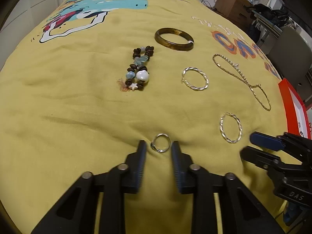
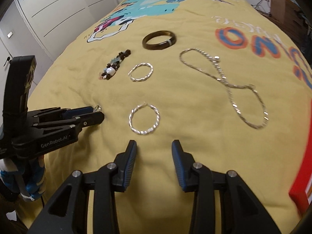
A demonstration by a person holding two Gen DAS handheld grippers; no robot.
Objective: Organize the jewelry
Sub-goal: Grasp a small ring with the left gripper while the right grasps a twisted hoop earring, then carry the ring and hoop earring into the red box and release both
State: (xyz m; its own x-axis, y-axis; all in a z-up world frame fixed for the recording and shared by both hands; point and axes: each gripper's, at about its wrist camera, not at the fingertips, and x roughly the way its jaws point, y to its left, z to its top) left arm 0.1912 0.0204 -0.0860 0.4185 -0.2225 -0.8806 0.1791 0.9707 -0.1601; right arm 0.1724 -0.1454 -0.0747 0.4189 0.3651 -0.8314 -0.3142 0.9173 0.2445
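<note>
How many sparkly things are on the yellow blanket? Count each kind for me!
Twisted silver hoops: 2, far hoop and near hoop
Small silver ring: 1, between the open left gripper fingers
Chain: 1
Brown bangle: 1
Beaded bracelet: 1
Total: 6

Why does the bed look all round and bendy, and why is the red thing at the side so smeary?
Both wrist views use fisheye lenses, so the yellow bedspread bulges and the corners go black. In the right wrist view the red box is smeared by motion blur, and the chain necklace is a bit soft. In the left wrist view the small ring looks sharp, but the right gripper is blurred.
</note>
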